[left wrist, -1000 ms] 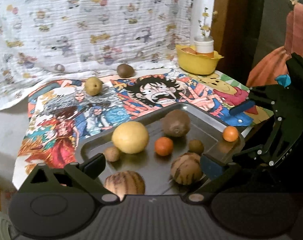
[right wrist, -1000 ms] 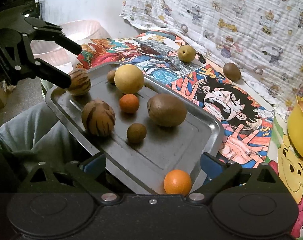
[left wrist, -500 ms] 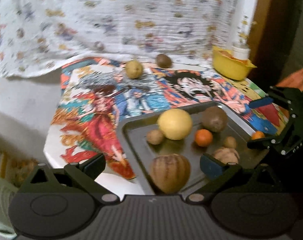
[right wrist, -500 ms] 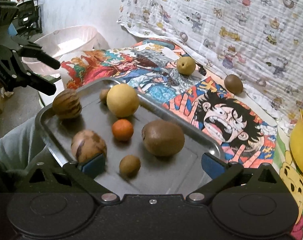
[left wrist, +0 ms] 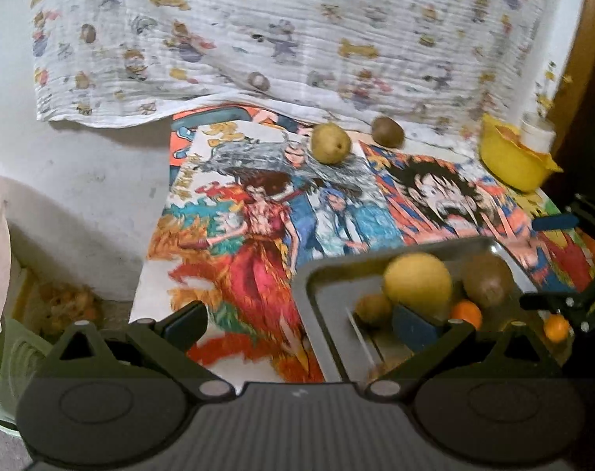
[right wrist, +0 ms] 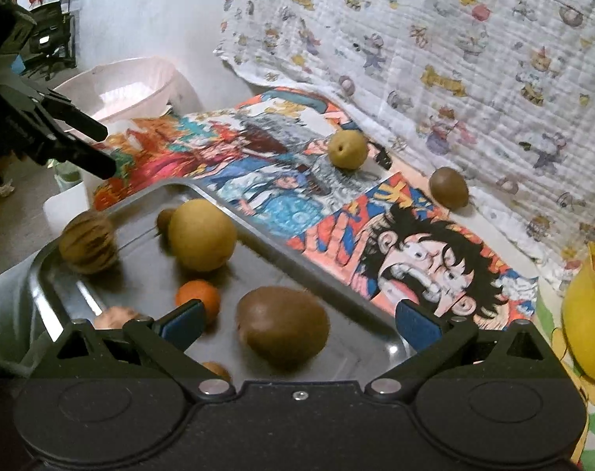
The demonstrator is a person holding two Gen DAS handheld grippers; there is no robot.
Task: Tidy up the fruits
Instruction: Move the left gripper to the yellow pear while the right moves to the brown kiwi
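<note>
A metal tray (right wrist: 258,231) holds several fruits: a big yellow one (right wrist: 202,235), an orange (right wrist: 199,298), a striped brown one (right wrist: 87,243) and a large kiwi (right wrist: 283,325). My right gripper (right wrist: 299,322) is open low over the tray, and the large kiwi lies between its fingers. A pear (right wrist: 347,149) and a small kiwi (right wrist: 448,188) sit on the cartoon mat beyond. My left gripper (left wrist: 297,324) is open and empty, at the tray's (left wrist: 309,274) left corner over the mat. The pear (left wrist: 331,143) and kiwi (left wrist: 387,131) lie far ahead of it.
A yellow bowl (right wrist: 588,329) stands at the mat's right end, below a hanging printed cloth (right wrist: 454,39). A white basin (right wrist: 121,90) sits left of the mat. The left gripper (right wrist: 97,145) shows at the tray's far left.
The left gripper has swung left, off the tray and over the mat. The right gripper has moved forward over the tray, bringing the large kiwi between its fingers.
</note>
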